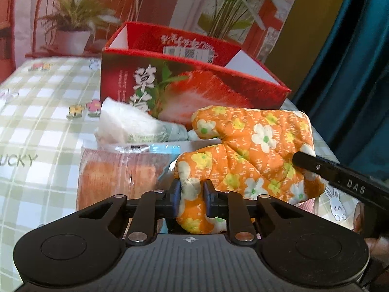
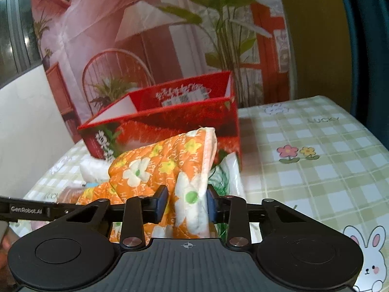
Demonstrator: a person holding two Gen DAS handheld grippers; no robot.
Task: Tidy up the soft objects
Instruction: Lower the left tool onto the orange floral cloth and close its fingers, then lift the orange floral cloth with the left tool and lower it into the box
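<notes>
Mitt (image 1: 245, 150), orange with flowers, is hanging between both claws: left gripper (image 1: 192, 196) is pinching its thumb end, right gripper (image 2: 187, 203) is squeezing the cuff. Ahead of them, red strawberry box (image 1: 184, 90) is sitting open; "GenRobot.AI" is showing on the left claw's finger (image 2: 26, 210).

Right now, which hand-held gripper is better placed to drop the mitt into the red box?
Probably the right hand-held gripper: it pinches the mitt at its cuff end nearest the box; the left holds the fingertip end.
</notes>
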